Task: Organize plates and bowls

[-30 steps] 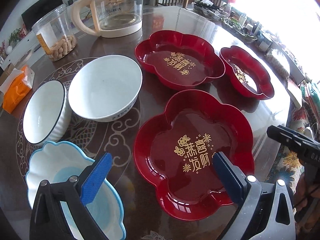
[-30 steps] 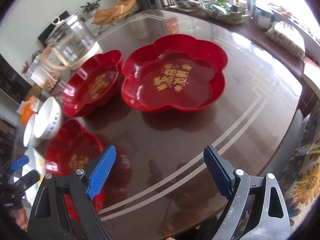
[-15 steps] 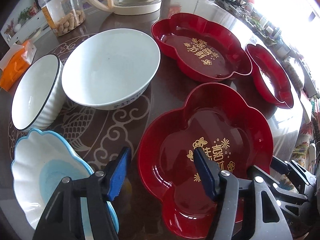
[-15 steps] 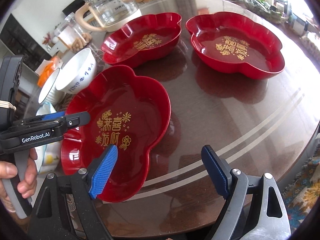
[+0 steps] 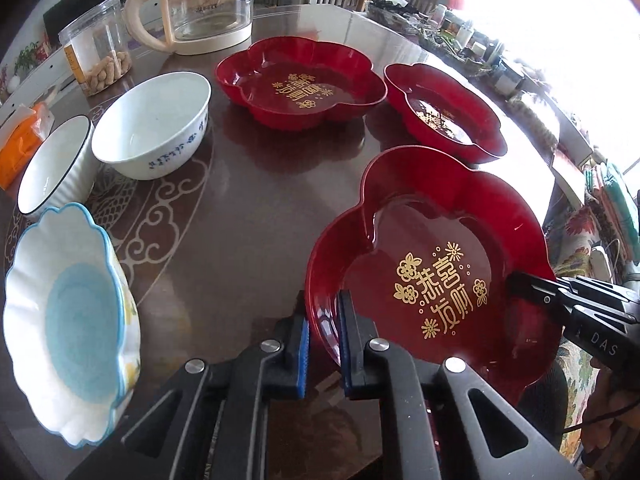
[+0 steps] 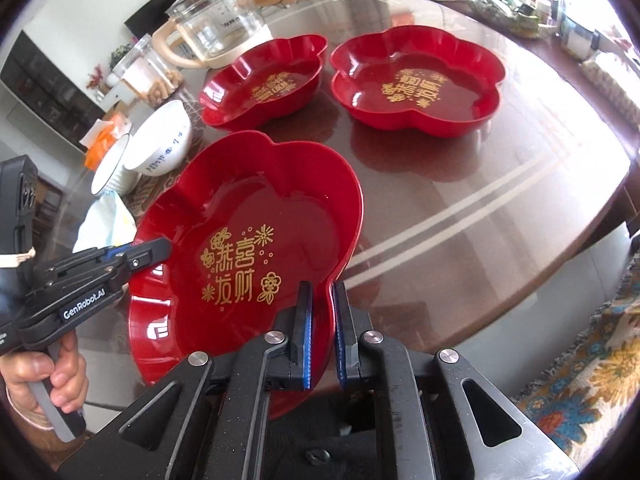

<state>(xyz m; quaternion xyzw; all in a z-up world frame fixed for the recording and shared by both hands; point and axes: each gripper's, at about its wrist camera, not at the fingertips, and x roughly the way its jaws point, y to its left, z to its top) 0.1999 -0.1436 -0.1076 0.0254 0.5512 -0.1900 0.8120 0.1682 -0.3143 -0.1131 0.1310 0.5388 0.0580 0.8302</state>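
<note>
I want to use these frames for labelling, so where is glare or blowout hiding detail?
Left wrist view: the window corner is blown out white. Right wrist view: sheen washes over the tabletop and its upper right edge; the plates stay readable in both.

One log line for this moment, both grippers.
left gripper: shut on near red plate rim | right gripper: shut on opposite rim | other plates, bowls untouched

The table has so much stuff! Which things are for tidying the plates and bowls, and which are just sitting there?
For the job:
near red plate, held by left gripper and right gripper
two other red plates
three bowls

Just sitting:
glass kettle
snack jar
orange packet
</note>
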